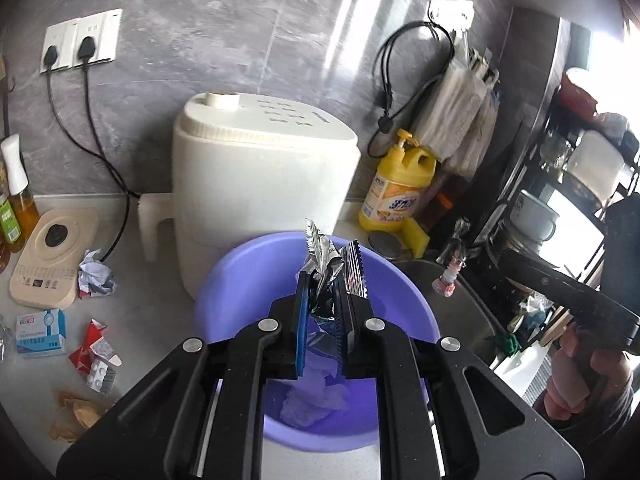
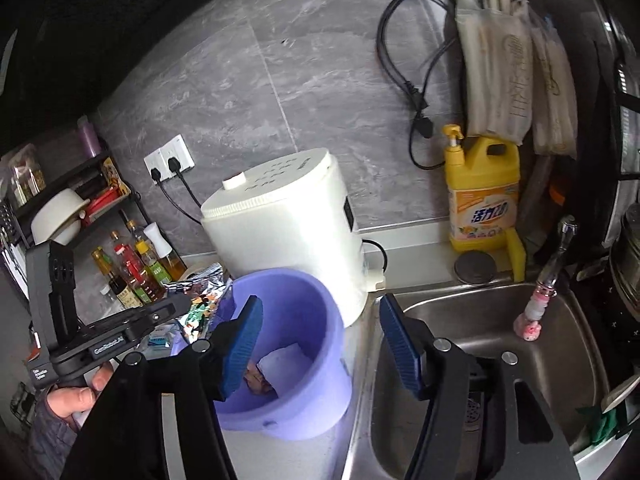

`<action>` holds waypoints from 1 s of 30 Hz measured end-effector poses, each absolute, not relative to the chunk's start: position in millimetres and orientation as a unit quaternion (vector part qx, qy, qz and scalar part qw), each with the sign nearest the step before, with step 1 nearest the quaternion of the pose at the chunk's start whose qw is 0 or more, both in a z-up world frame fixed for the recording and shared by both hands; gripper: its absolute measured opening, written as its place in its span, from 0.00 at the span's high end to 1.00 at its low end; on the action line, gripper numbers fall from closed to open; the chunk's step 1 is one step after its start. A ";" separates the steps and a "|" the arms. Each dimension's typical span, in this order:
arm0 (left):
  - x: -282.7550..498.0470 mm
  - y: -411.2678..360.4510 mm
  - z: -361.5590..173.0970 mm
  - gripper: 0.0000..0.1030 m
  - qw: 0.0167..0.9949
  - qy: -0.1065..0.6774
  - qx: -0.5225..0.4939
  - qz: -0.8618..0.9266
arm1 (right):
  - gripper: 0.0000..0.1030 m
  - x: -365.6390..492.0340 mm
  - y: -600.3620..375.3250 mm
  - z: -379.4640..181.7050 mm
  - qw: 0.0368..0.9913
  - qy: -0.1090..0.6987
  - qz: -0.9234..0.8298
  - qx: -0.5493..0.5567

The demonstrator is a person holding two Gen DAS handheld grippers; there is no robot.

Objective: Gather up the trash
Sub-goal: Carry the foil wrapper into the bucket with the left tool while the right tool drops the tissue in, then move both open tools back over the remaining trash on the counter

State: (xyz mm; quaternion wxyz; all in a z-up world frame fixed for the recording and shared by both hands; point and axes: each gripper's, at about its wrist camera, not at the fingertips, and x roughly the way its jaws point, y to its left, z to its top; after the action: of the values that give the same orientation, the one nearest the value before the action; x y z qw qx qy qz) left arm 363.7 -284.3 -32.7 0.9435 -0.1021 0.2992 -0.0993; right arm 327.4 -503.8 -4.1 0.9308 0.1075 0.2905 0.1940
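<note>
My left gripper [image 1: 322, 280] is shut on a crumpled silver foil wrapper [image 1: 320, 256] and holds it above the purple bucket [image 1: 248, 268]. White tissue [image 1: 316, 400] lies in the bucket's bottom. My right gripper [image 2: 318, 320] is open and empty, over the bucket's right rim [image 2: 332, 320] and the sink edge. The right wrist view shows the foil wrapper [image 2: 204, 280] in the left gripper [image 2: 192, 300], left of the bucket. More trash lies on the counter at left: a crumpled paper ball [image 1: 94, 274], a red wrapper [image 1: 86, 344], a pill blister [image 1: 102, 374], brown paper [image 1: 74, 416].
A white appliance [image 1: 260, 168] stands behind the bucket. Yellow detergent bottle [image 2: 480, 192] stands by the steel sink [image 2: 500, 320]. A blue-white box [image 1: 40, 332], a beige base [image 1: 52, 256] and oil bottles [image 2: 136, 268] are at left. Cables run to wall sockets [image 1: 80, 40].
</note>
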 end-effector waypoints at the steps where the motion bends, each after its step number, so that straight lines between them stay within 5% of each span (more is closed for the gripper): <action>1: 366.4 -287.2 -32.5 0.83 0.943 0.303 -0.099 -0.097 | 0.40 326.5 -508.8 -4.6 0.931 0.288 0.194 0.113; 4: 373.2 -289.9 -29.9 0.35 0.943 0.308 -0.100 -0.078 | 0.39 324.0 -518.1 -7.3 0.929 0.285 0.197 0.126; 5: 372.3 -289.1 -27.8 0.26 0.944 0.303 -0.101 -0.075 | 0.38 323.6 -520.2 -8.5 0.929 0.284 0.199 0.130; 20: 330.5 -221.6 -4.2 0.07 0.954 0.289 -0.084 0.015 | 0.10 331.6 -468.1 -5.1 0.913 0.272 0.265 0.147; 30: 291.9 -134.0 -10.1 0.06 0.948 0.285 -0.114 0.079 | 0.08 335.1 -380.5 -6.8 0.897 0.289 0.312 0.123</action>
State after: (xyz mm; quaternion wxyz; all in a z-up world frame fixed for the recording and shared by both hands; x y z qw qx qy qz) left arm 291.9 -134.0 -10.1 0.9485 -0.1139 0.2849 0.0789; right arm 335.1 -380.5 -6.8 0.8965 0.1226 0.2895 0.3121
